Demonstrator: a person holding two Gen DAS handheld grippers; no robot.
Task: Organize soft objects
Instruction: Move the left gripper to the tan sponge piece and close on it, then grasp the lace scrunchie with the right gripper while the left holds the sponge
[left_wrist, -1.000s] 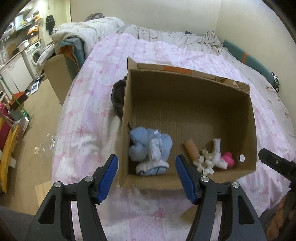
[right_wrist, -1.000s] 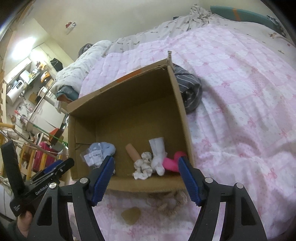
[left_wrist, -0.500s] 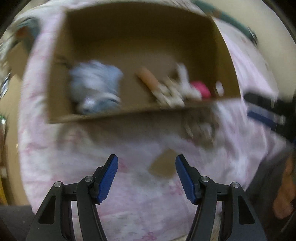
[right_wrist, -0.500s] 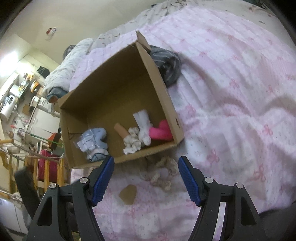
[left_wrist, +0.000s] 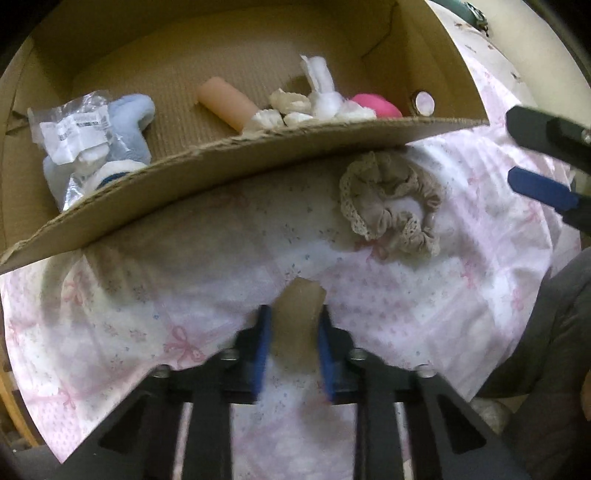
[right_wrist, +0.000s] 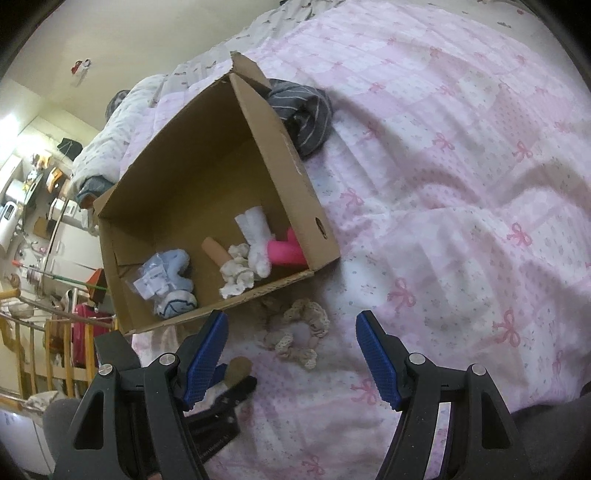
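Observation:
A cardboard box (left_wrist: 258, 155) (right_wrist: 291, 177) lies on the pink quilt and holds a light blue plush in a plastic bag (left_wrist: 96, 129) (right_wrist: 166, 280), a peach cylinder (left_wrist: 221, 99), white soft pieces (right_wrist: 251, 236) and a pink toy (right_wrist: 284, 251). In front of the box lie a beige lace scrunchie (left_wrist: 391, 203) (right_wrist: 299, 332) and a small tan soft piece (left_wrist: 299, 314) (right_wrist: 236, 369). My left gripper (left_wrist: 293, 343) has its blue pads closed against the tan piece on the quilt. My right gripper (right_wrist: 291, 362) is open and empty, just short of the scrunchie.
A grey striped cloth (right_wrist: 303, 110) lies behind the box's far corner. The quilt (right_wrist: 461, 184) stretches wide to the right. Furniture and a wooden rail (right_wrist: 37, 314) stand off the bed to the left. A person's dark-clad leg (left_wrist: 554, 350) is at the right.
My left gripper dropped from above the box to the quilt in front of it and closed around the tan piece. My right gripper pulled back, bringing the scrunchie between its fingers' line.

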